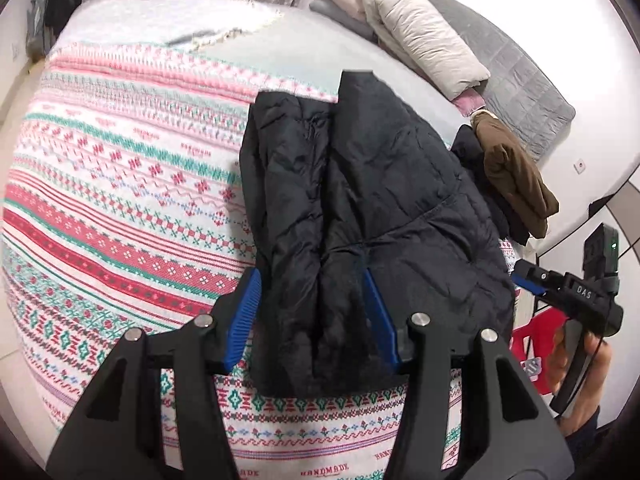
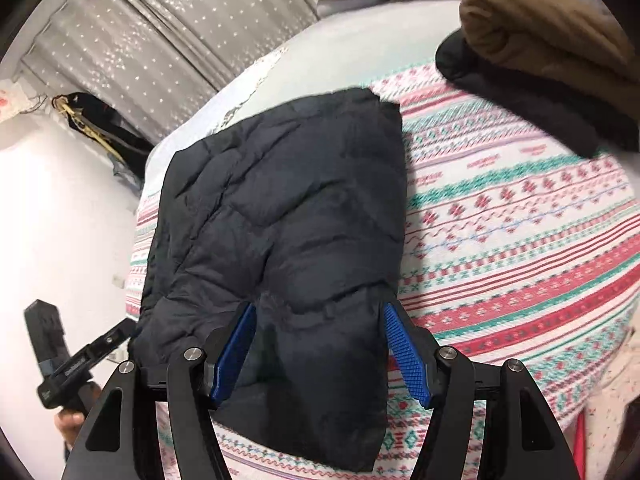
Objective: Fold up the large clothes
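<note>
A puffy black quilted jacket point(image 1: 360, 208) lies folded by the near edge of the knit-patterned bedspread point(image 1: 120, 184). Both grippers, left point(image 1: 312, 312) and right point(image 2: 320, 344), stand released, ribbed blue pads point(image 2: 404, 348) apart.

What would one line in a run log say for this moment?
stage: fold laid | black padded jacket: folded, lying on patterned blanket | left hand-held gripper: open, above jacket | right hand-held gripper: open, above jacket

The right hand-held gripper point(image 2: 318, 350) hangs with jaws apart above a folded black puffer jacket point(image 2: 280, 208) on a patterned blanket point(image 2: 520, 232).
</note>
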Demonstrator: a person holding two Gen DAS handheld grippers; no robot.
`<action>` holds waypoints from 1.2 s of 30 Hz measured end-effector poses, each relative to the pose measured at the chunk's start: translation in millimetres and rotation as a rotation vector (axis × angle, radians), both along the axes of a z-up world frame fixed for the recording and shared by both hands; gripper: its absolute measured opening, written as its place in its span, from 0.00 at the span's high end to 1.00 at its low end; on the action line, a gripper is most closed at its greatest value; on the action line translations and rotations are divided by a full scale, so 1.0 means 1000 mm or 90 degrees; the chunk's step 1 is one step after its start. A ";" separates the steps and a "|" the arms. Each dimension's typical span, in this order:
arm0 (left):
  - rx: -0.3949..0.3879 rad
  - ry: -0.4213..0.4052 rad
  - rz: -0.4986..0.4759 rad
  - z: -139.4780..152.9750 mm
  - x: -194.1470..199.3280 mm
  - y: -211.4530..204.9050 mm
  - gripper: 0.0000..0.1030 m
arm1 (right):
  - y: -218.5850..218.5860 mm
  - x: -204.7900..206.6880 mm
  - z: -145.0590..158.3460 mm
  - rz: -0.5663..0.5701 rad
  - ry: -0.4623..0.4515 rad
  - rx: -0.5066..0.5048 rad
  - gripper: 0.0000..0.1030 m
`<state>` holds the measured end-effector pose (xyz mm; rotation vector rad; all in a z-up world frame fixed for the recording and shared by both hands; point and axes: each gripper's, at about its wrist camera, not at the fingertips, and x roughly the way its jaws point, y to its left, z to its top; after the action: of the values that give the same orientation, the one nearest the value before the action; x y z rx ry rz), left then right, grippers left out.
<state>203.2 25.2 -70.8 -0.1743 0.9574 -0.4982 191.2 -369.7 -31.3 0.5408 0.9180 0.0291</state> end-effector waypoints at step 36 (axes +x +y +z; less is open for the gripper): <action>0.178 -0.244 0.083 0.059 -0.195 -0.027 0.08 | 0.152 -0.182 0.068 -0.018 -0.166 -0.239 0.15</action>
<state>8.0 -1.7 -12.0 0.1095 0.6260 -0.2590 8.9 -217.5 36.3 0.1940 0.6396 -0.0943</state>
